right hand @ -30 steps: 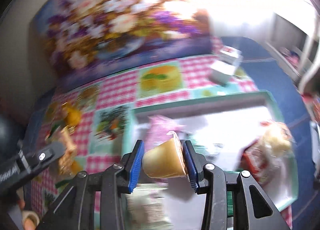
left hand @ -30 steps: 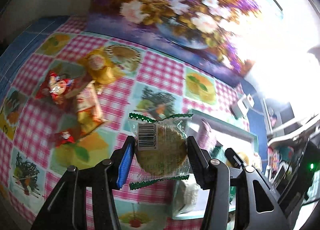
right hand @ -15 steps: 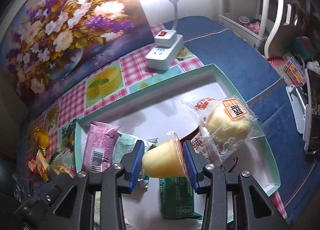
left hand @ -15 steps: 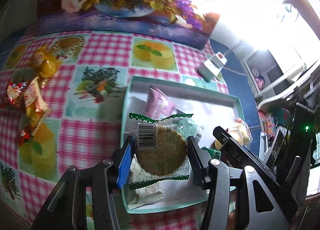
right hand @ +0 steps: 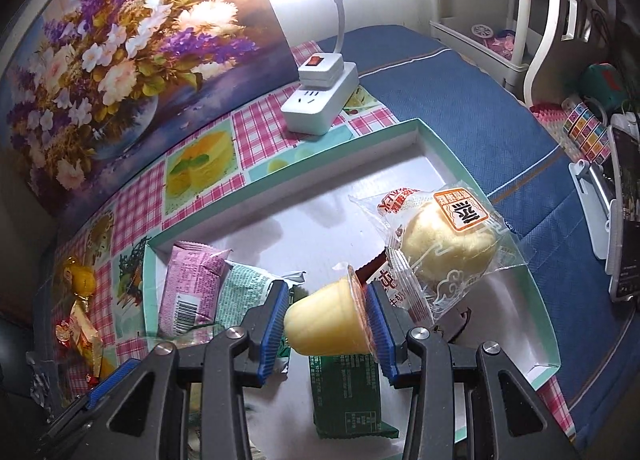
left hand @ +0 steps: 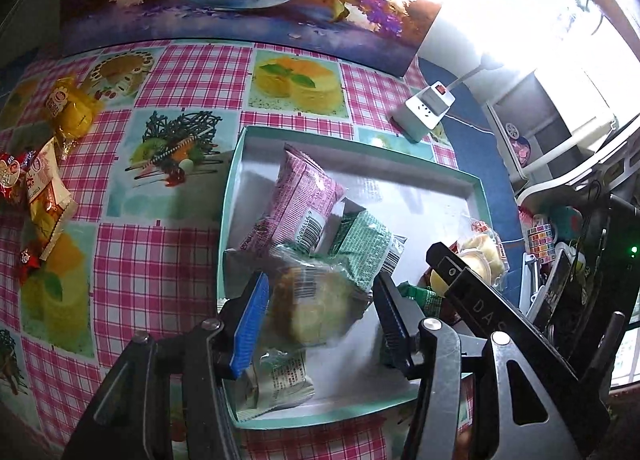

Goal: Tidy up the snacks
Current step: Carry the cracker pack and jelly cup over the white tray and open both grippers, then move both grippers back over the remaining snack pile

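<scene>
The right gripper [right hand: 326, 292] is clamped on a yellow jelly cup [right hand: 324, 320], held on its side over the teal tray [right hand: 280, 184], above a dark green packet [right hand: 344, 392]. The left gripper [left hand: 320, 284] stands slightly apart around a blurred wrapped cookie [left hand: 312, 308], its pads not pressing, over the tray's near end. Further in lie a light green packet [left hand: 364, 244] and a pink packet [left hand: 296, 200], overlapping; a wrapped bun [right hand: 444, 240] rests at the other side. Loose snacks [left hand: 44, 180] lie on the checked desk [left hand: 160, 260], well apart from the tray. Beyond sits a power strip [right hand: 320, 100] and a flower painting [right hand: 120, 60].
</scene>
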Motion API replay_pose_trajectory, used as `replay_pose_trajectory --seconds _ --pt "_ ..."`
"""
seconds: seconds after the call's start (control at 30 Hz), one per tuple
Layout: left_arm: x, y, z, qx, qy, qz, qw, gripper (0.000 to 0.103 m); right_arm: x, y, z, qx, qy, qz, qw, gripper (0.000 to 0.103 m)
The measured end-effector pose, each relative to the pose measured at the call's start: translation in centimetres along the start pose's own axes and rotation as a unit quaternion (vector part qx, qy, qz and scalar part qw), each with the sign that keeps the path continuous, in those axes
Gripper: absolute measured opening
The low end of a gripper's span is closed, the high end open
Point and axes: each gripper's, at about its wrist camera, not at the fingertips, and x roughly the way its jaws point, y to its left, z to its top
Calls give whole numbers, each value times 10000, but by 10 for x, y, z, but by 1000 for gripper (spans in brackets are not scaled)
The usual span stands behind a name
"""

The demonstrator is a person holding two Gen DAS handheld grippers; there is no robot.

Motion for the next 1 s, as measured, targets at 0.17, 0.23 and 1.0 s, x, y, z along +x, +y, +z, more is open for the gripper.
replay_pose_trajectory --seconds 0.17,0.23,1.0 --pt "0 1 0 13 -8 12 10000 58 0 0 0 -22 -4 -16 10000 43" --pt "-1 3 1 3 -39 67 10000 62 0 1 0 -34 -1 -27 10000 43" --pt "-17 41 10 -467 -544 698 9950 88 3 14 0 -380 78 -62 9992 44"
